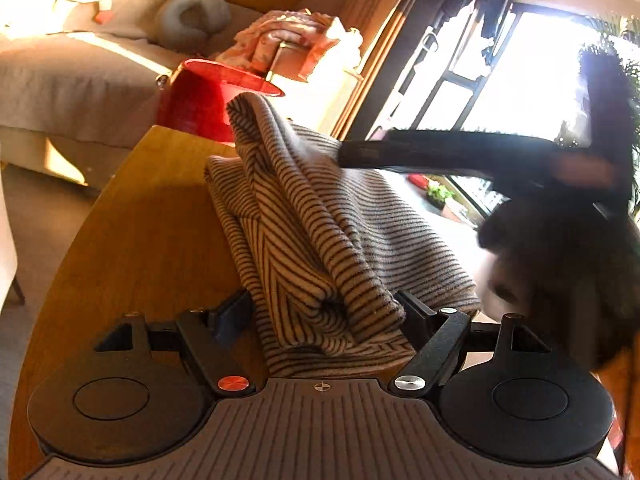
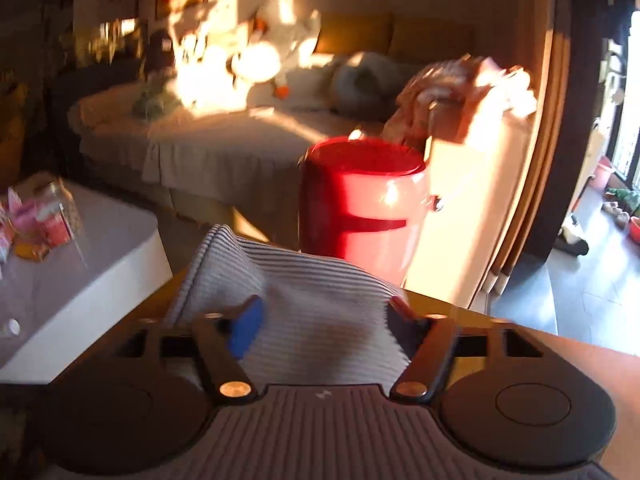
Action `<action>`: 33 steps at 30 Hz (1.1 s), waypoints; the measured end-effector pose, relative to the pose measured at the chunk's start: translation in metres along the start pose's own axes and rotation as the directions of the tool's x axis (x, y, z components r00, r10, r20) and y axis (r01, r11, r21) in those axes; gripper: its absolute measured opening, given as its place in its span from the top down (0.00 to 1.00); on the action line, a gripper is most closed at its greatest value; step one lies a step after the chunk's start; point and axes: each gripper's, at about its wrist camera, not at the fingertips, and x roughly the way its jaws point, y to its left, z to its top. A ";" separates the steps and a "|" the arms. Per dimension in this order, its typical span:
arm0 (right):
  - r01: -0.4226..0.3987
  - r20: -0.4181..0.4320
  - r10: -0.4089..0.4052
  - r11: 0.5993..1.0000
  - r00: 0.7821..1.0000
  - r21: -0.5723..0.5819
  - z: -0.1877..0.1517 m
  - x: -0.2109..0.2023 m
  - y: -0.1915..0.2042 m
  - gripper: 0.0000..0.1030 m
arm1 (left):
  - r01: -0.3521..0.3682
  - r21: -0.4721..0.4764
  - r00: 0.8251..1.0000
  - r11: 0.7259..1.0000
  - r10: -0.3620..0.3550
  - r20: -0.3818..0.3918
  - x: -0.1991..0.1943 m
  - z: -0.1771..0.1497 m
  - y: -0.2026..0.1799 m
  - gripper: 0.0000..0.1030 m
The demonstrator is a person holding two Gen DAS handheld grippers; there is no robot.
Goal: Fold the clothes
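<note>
A beige garment with thin dark stripes [image 1: 320, 232] lies bunched on the wooden table [image 1: 152, 232], one fold standing up at its far end. My left gripper [image 1: 322, 314] is open, its fingers wide apart with the near bunch of the garment between them. From the right, my right gripper [image 1: 348, 152] comes in dark and blurred, its tip against the raised fold. In the right wrist view, the right gripper [image 2: 324, 320] is also open, and the striped garment [image 2: 320, 280] fills the gap between its blue-padded fingers [image 2: 248, 328].
A red bucket [image 1: 200, 96] [image 2: 360, 200] stands just beyond the table's far edge. Behind it are a beige-covered sofa [image 1: 60, 68] and a pile of pink clothes [image 1: 288, 40]. A white low table [image 2: 80, 260] with small items stands to the left. A bright window [image 1: 520, 80] is on the right.
</note>
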 end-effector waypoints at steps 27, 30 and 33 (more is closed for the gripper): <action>0.124 -0.081 -0.103 0.933 0.991 0.338 -0.139 -0.104 -0.020 0.00 | -0.263 0.014 0.964 0.965 0.263 0.025 -0.054 -0.060 -0.060 0.00; 0.197 -0.121 -0.167 0.929 0.979 0.314 -0.145 -0.114 -0.012 0.00 | -0.334 -0.004 0.942 0.943 0.333 0.032 -0.063 -0.067 -0.065 0.00; 0.283 -0.174 -0.244 0.926 0.954 0.249 -0.149 -0.116 -0.001 0.00 | -0.392 0.013 0.920 0.920 0.391 0.022 -0.068 -0.073 -0.070 0.00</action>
